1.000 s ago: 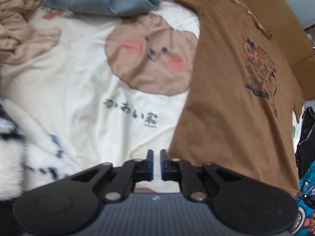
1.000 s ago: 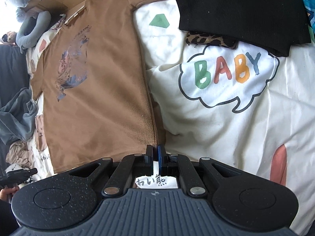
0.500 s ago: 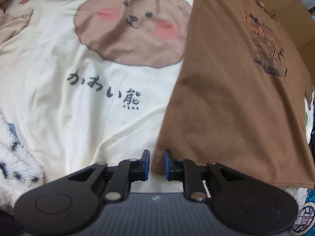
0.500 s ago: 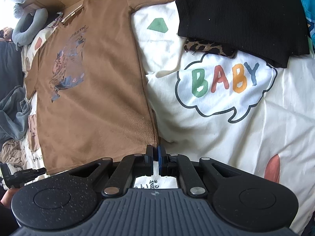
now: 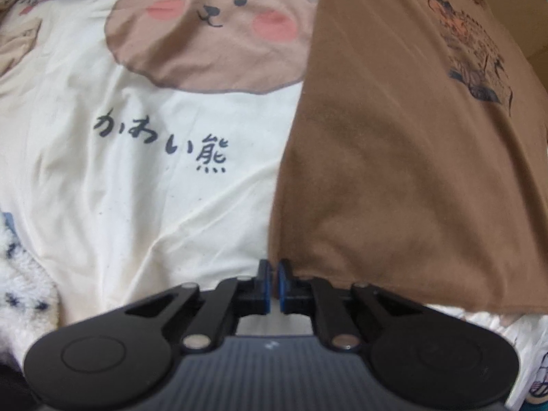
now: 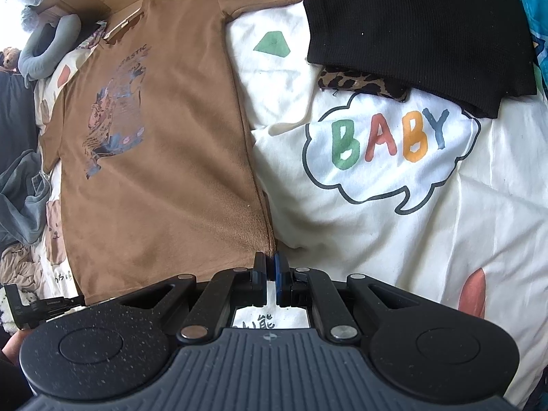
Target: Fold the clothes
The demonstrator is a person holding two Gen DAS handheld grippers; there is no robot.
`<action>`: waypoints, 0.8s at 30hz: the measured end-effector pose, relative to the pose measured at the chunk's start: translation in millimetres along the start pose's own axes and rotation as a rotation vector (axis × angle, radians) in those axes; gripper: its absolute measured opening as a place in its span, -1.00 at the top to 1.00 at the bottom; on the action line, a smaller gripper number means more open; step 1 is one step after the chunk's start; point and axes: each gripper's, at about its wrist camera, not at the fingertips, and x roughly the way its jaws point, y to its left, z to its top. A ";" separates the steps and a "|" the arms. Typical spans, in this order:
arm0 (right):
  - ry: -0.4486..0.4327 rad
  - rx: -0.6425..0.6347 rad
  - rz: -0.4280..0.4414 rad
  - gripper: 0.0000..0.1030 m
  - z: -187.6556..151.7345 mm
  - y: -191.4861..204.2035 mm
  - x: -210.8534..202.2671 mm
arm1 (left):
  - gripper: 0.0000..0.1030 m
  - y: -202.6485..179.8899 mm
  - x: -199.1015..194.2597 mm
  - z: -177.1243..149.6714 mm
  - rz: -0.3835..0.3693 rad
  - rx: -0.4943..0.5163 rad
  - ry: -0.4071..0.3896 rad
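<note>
While the brown T-shirt [image 6: 161, 171] lies flat on the bed's cream sheet [image 5: 137, 205], the left gripper [image 5: 273, 274] and right gripper [image 6: 270, 263] each have jaws pinched on a hem corner.

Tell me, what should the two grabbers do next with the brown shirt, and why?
Probably lift both bottom corners together and carry the hem up toward the collar. The brown shirt lies flat on the bedsheet, the left gripper looks pinched on one hem corner, and the right gripper looks pinched on the other, so a first fold seems ready.
</note>
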 end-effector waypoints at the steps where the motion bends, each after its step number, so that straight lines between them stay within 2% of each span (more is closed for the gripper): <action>1: 0.000 -0.001 0.000 0.96 -0.4 0.2 -0.4 | 0.93 0.1 -4.7 0.3 0.002 0.013 0.000; 9: 0.023 -0.017 0.006 0.96 -5.0 3.7 -0.8 | 0.94 32.5 -72.3 5.6 -0.033 0.011 -0.041; 13: 0.031 -0.019 0.020 0.96 -8.2 7.6 -1.7 | 0.94 27.6 -98.2 14.5 -0.034 0.029 -0.069; 19: 0.051 -0.006 0.034 0.96 -13.8 10.6 -0.8 | 0.94 20.4 -112.0 25.3 -0.018 0.068 -0.081; 24: 0.079 0.012 0.043 0.96 -20.1 10.9 5.9 | 0.94 30.5 -99.4 30.4 -0.004 0.051 -0.063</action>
